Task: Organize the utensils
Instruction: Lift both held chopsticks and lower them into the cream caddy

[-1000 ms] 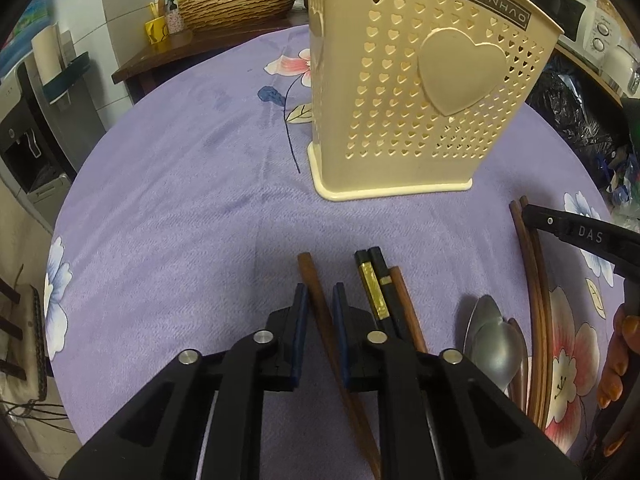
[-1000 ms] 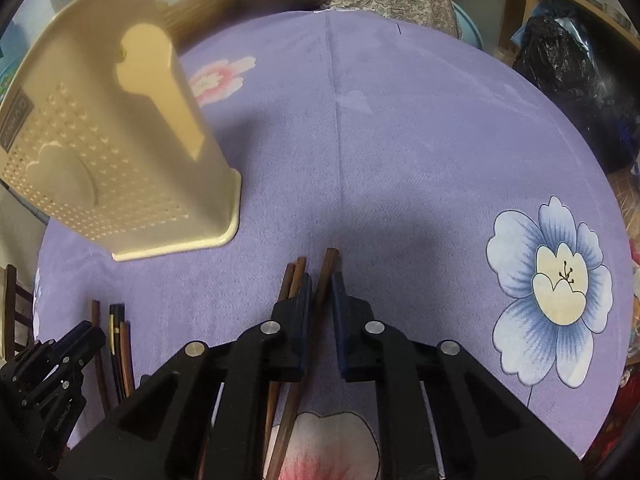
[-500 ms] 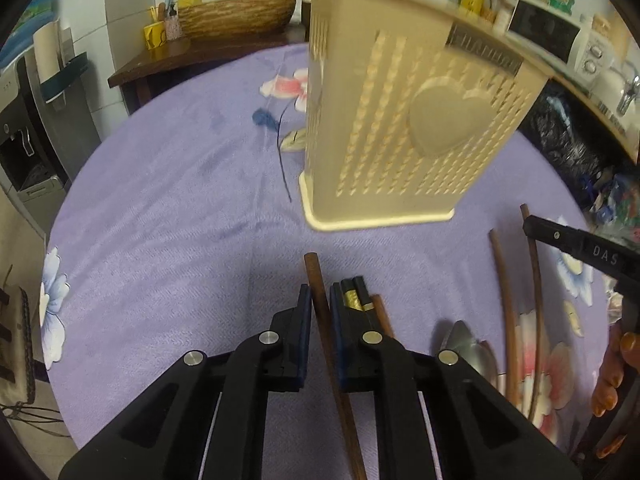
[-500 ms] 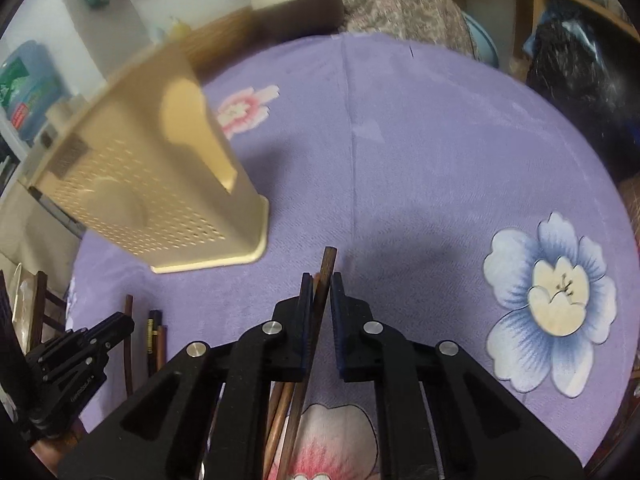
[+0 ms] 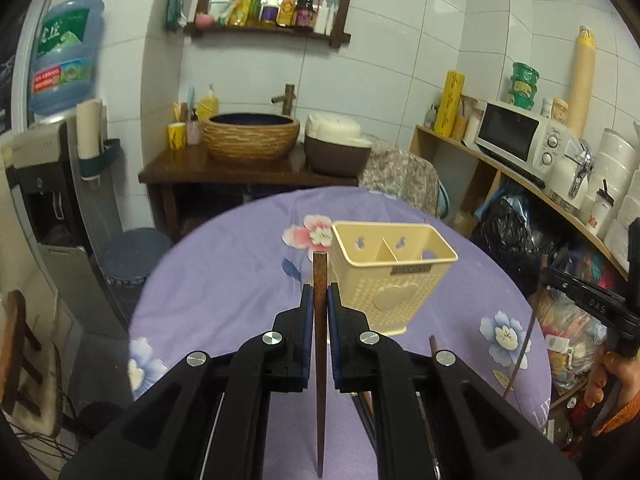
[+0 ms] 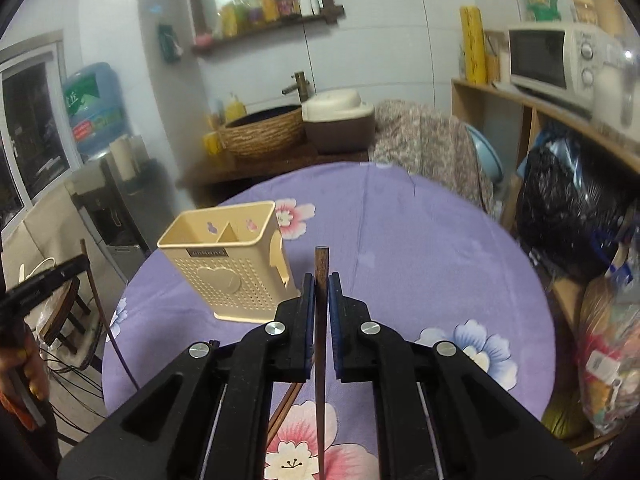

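Observation:
My left gripper (image 5: pixel 319 300) is shut on a brown wooden chopstick (image 5: pixel 320 360), held high above the table. My right gripper (image 6: pixel 321 292) is likewise shut on another brown chopstick (image 6: pixel 321 360), also raised. The cream perforated utensil holder (image 5: pixel 390 276) with a heart on its side stands upright on the purple flowered tablecloth (image 5: pixel 224 280), ahead and right of the left gripper. In the right wrist view the holder (image 6: pixel 228 268) sits ahead and to the left. More chopsticks (image 5: pixel 434 396) lie on the cloth below, mostly hidden by the left gripper's body.
A person's hand (image 5: pixel 604 376) holds the other gripper at the right edge. Behind the table stand a sink counter with a woven basin (image 5: pixel 250 136), a rice cooker (image 5: pixel 336 148), a water dispenser (image 5: pixel 52 184) and shelves with a microwave (image 5: pixel 516 136). Black bags (image 6: pixel 568 208) sit right.
Both grippers have risen well above the table, each carrying its chopstick off the cloth. The views now look across at the holder and room instead of down at the table.

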Demonstrator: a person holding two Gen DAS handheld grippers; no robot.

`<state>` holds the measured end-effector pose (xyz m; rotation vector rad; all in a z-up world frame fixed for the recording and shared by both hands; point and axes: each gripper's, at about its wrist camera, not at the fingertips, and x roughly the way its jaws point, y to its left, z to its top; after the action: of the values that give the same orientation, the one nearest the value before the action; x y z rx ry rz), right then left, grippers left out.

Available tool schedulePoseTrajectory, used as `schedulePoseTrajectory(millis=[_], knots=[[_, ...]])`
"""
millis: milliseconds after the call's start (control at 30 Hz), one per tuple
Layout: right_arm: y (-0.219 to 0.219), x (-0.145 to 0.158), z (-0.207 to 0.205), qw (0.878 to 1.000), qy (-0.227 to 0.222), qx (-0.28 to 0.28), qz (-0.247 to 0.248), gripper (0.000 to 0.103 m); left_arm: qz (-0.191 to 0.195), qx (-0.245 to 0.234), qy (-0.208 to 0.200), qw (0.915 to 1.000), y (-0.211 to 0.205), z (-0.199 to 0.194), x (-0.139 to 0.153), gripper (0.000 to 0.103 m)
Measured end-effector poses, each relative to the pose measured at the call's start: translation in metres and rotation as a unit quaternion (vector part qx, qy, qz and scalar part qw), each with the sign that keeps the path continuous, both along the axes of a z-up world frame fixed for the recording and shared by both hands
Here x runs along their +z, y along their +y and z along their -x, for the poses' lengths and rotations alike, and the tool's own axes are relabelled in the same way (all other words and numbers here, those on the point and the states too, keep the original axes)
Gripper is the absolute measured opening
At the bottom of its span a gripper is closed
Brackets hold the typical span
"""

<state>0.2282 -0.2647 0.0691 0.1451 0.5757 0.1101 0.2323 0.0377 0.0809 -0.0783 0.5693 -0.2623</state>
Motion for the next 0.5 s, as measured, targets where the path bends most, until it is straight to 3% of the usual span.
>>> schedulePoseTrajectory(millis=[333, 500], knots=[[-0.004, 0.01, 0.008, 1.0, -0.021, -0.005, 0.005, 0.008, -0.001, 0.016, -0.016, 0.9998, 0.008, 0.001, 0.008, 0.008], [-0.009, 0.039, 0.003, 0.999, -0.054, -0.002, -0.008, 0.008, 0.001, 0.022, -0.044, 0.9988, 0.016, -0.004, 0.04, 0.008]])
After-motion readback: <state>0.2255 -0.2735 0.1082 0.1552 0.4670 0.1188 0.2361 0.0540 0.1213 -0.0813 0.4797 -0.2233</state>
